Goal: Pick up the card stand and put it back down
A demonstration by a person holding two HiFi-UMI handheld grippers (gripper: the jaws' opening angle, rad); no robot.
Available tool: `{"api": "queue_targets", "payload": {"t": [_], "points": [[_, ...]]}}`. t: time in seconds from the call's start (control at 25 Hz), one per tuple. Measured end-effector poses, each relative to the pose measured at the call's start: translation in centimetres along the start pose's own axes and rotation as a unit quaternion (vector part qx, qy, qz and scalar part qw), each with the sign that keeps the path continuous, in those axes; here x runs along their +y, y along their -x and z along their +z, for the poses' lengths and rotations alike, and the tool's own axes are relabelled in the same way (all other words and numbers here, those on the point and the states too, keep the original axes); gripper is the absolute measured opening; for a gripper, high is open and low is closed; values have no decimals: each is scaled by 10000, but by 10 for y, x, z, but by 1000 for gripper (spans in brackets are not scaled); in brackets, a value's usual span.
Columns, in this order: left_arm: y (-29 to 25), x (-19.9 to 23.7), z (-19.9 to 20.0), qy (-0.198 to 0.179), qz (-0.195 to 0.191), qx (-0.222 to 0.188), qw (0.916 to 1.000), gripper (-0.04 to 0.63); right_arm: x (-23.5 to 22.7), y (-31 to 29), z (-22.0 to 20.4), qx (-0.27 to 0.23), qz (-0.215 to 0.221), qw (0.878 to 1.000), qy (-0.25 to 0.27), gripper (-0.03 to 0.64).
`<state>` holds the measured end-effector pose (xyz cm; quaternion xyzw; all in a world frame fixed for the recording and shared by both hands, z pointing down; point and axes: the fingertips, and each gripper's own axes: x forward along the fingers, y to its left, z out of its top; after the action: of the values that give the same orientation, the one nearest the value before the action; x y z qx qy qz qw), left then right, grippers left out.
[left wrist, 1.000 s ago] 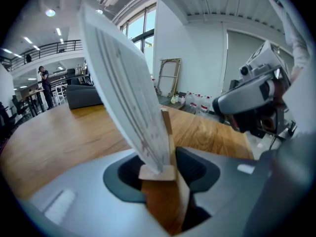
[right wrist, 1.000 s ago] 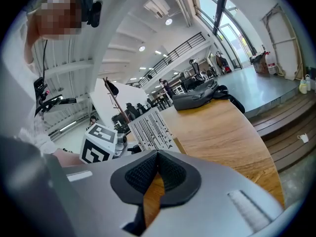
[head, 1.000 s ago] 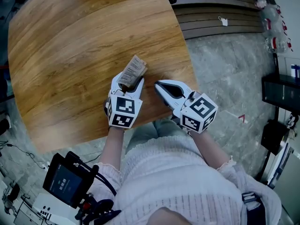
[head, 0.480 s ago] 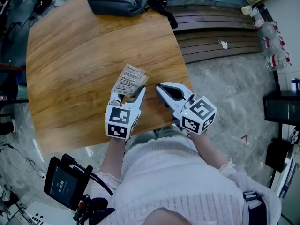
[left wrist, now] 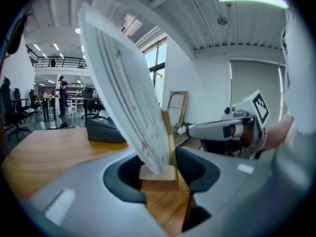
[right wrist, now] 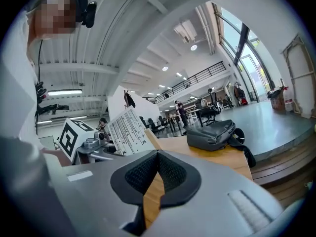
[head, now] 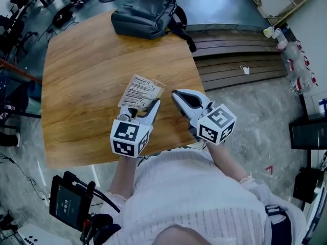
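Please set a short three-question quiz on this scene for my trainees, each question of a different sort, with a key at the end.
1. True or false: the right tool has its jaws together, with nothing between them.
2. What does the left tool grip? A. a cup; B. the wooden base of the card stand; C. a pen.
3. Fill in: at the far edge of the wooden table lies a dark ____.
Key: 1 true; 2 B; 3 backpack.
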<state>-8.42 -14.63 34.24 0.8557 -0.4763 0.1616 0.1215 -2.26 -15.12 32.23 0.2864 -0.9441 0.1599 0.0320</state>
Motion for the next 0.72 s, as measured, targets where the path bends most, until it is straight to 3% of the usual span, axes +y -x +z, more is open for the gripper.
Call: {"api": "queue_targets", "payload": {"t": [0.28,0.72], "points": [[2,17,7,-4,164,-157,9997,190,1,-12,7,-124,135,9997,139,-5],[0,23,-5,107,191,-18,9998,190,0,-15,3,-106,100,9998,114,-4]]}}
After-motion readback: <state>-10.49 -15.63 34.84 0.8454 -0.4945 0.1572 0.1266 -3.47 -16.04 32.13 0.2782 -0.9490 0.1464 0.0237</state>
